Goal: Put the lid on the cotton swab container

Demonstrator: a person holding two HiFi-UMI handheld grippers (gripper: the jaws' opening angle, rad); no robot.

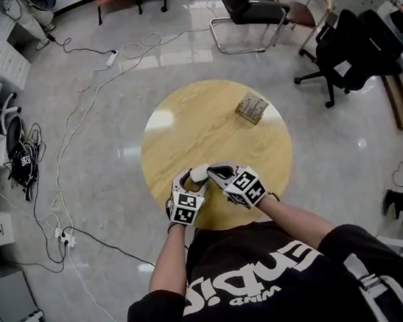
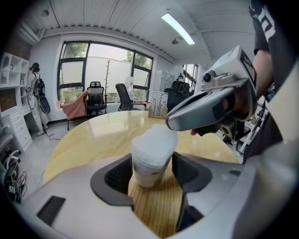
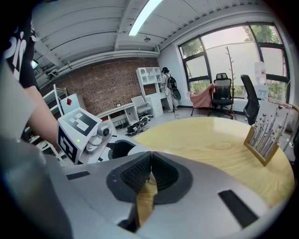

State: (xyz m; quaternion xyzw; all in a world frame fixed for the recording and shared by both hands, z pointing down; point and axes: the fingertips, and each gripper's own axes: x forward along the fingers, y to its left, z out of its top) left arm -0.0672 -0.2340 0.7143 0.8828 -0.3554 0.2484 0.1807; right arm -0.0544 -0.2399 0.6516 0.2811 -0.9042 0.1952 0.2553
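A white cotton swab container [image 2: 150, 163] stands upright on the round wooden table [image 1: 205, 130], near its front edge. A cloudy translucent lid [image 2: 156, 140] sits on top of it. My left gripper [image 2: 152, 175] is shut on the container, one dark pad against each side. My right gripper [image 2: 171, 124] reaches in from the right, its tips at the lid's upper edge. In the right gripper view its jaws [image 3: 150, 161] are shut with nothing between them. In the head view both grippers meet at the white container [image 1: 199, 172].
A wooden card holder [image 1: 252, 107] stands at the table's far right side. Black office chairs [image 1: 250, 1] and cables [image 1: 72, 137] are on the floor around the table. White shelves line the left wall. A person [image 2: 33, 88] stands by the window.
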